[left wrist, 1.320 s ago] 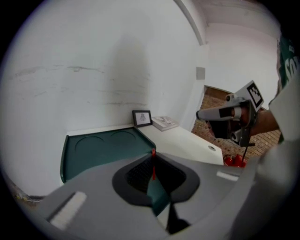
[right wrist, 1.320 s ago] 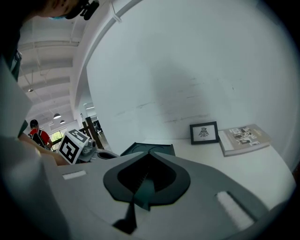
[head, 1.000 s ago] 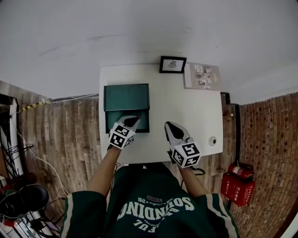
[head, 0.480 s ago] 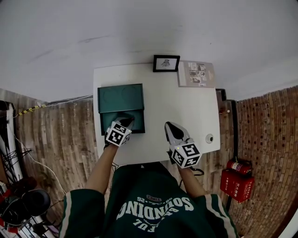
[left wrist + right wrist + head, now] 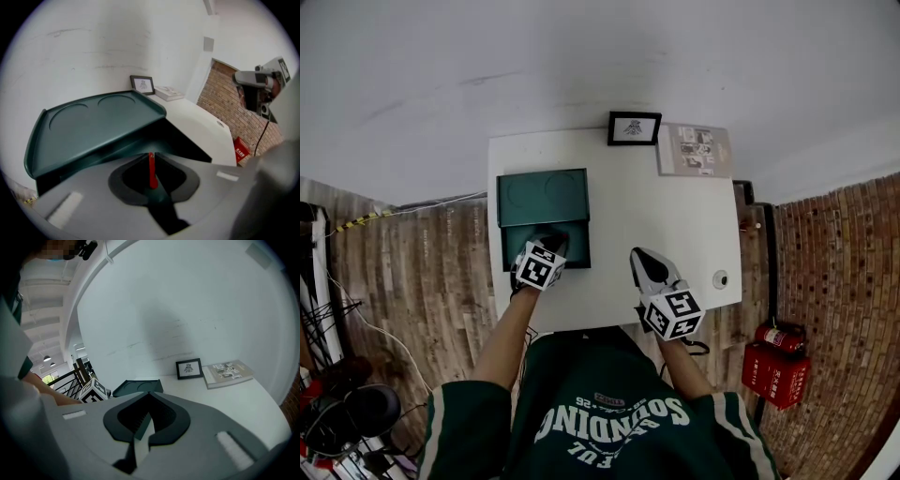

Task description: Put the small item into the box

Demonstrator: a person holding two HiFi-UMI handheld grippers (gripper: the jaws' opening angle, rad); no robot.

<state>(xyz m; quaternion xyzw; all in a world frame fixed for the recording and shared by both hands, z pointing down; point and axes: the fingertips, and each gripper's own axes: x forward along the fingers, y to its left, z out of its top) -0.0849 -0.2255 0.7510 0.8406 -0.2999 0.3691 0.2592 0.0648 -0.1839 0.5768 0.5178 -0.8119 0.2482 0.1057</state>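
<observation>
The left gripper (image 5: 550, 246) pinched a thin red stick-shaped item (image 5: 151, 169) between its 2 jaws, holding it over the dark interior of the open dark green rectangular box (image 5: 546, 199) on the left side of the white table (image 5: 661, 220). The right gripper (image 5: 640, 260) hung above the table, near the front edge, jaws together on nothing.

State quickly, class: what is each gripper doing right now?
Left gripper: shut on the small red item.
Right gripper: shut, holding nothing.
</observation>
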